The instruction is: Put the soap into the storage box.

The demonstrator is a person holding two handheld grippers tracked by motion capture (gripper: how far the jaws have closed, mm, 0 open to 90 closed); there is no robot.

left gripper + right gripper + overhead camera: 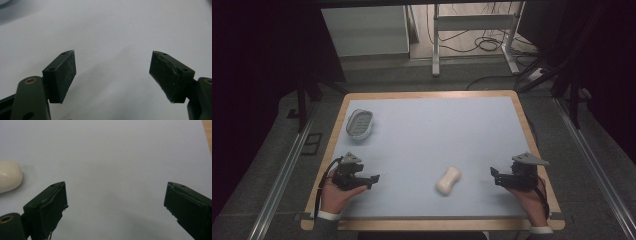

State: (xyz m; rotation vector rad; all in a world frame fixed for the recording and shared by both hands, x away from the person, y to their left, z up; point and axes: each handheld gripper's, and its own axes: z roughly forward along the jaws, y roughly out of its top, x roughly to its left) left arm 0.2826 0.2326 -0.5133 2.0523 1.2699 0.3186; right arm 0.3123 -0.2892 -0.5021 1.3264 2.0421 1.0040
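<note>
A cream bar of soap [448,180] with a pinched waist lies on the pale blue mat, right of centre near the front; its rounded end [8,177] shows at the left edge of the right gripper view. A grey soap dish [360,124] sits at the mat's far left. My left gripper [373,178] rests at the front left, open, jaws wide apart [112,75] over bare mat. My right gripper [493,176] is at the front right, open [116,205], pointing toward the soap from a short distance away.
The mat [432,130] covers a wood-edged table [524,117]. Beyond the far edge stand a white cabinet [364,30] and a metal desk frame [474,35] with cables on the floor. Dark curtains flank both sides.
</note>
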